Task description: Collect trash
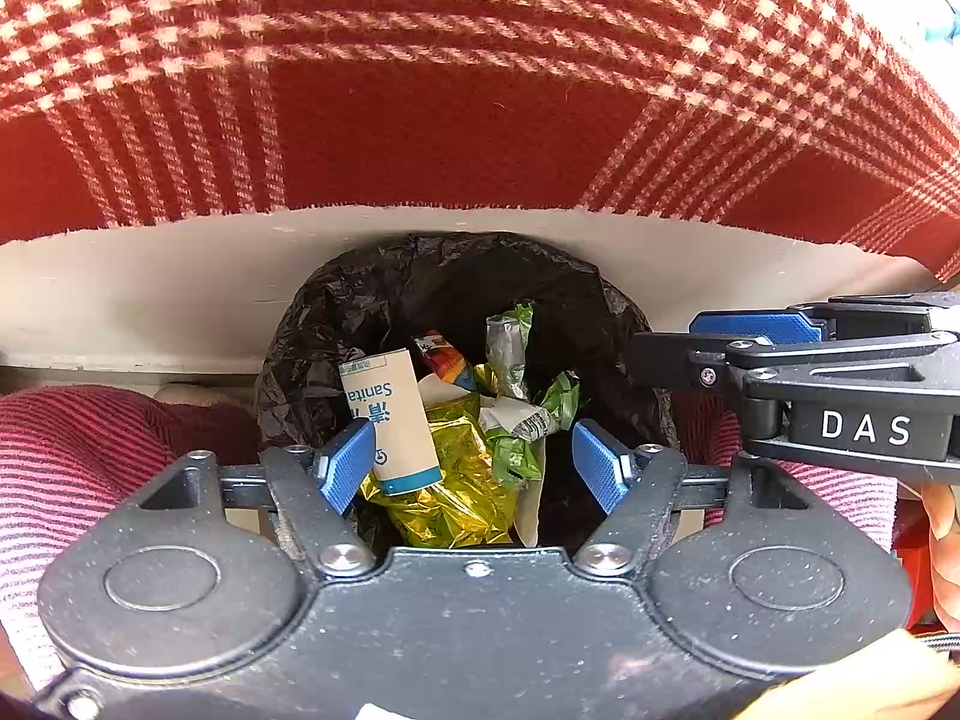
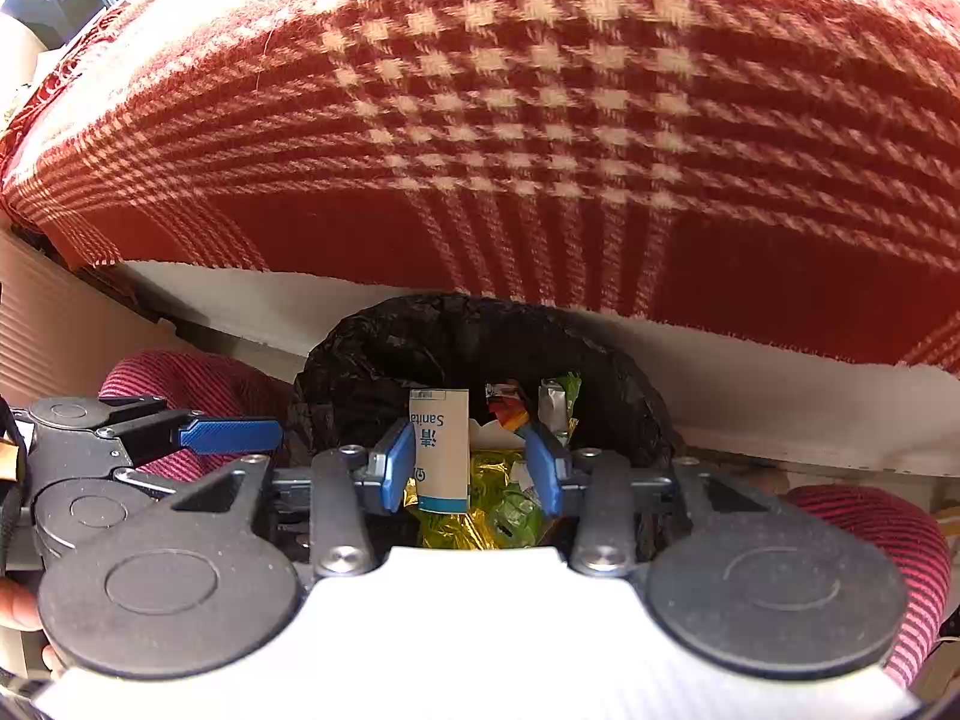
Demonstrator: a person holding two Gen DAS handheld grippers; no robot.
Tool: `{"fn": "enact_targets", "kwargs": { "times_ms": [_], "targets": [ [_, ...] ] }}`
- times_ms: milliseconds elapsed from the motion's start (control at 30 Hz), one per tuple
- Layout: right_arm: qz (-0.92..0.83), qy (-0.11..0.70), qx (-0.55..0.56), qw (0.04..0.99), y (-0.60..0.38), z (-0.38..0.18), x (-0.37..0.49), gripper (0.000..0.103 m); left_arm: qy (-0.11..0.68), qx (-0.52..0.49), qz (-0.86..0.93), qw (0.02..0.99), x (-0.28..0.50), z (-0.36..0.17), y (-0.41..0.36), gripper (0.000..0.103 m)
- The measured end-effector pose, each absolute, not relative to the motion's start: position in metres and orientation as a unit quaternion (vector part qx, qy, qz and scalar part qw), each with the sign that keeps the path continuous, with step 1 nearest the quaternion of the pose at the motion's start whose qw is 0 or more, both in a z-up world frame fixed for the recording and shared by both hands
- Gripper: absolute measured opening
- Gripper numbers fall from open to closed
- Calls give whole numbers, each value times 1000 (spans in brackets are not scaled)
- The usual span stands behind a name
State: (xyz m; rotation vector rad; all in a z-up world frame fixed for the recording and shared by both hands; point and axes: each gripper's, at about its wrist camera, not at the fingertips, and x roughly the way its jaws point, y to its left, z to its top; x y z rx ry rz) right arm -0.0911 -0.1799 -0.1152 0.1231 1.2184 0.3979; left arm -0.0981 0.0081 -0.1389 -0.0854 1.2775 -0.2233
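One lined bin (image 1: 336,324), one white packet (image 1: 393,420), two grippers.

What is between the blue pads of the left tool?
In the left wrist view, nothing is held by the left tool. Below the gap lies trash in the black bin bag: a white packet and gold foil.

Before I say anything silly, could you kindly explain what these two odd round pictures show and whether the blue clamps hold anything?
No robot here: a person holds a two-finger clamp in each hand, each with a wide-angle camera looking along its blue fingers. One picture is from the left gripper, the other from the right gripper. Both hang over a black-lined trash bin beside a red checked blanket. Inside lie a white sanitary pack, gold foil and green wrappers. Both grippers look open, gripping nothing.
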Motion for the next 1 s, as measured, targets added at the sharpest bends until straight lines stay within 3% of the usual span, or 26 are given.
{"fn": "enact_targets", "kwargs": {
  "times_ms": [400,1000],
  "targets": [
    [184,569,57,800,-181,-115,-94,58,597,-36,-94,796,-98,-139,8,86],
    [182,569,58,800,-183,-115,-93,58,588,-31,-91,803,-98,-138,8,97]
  ]
}}
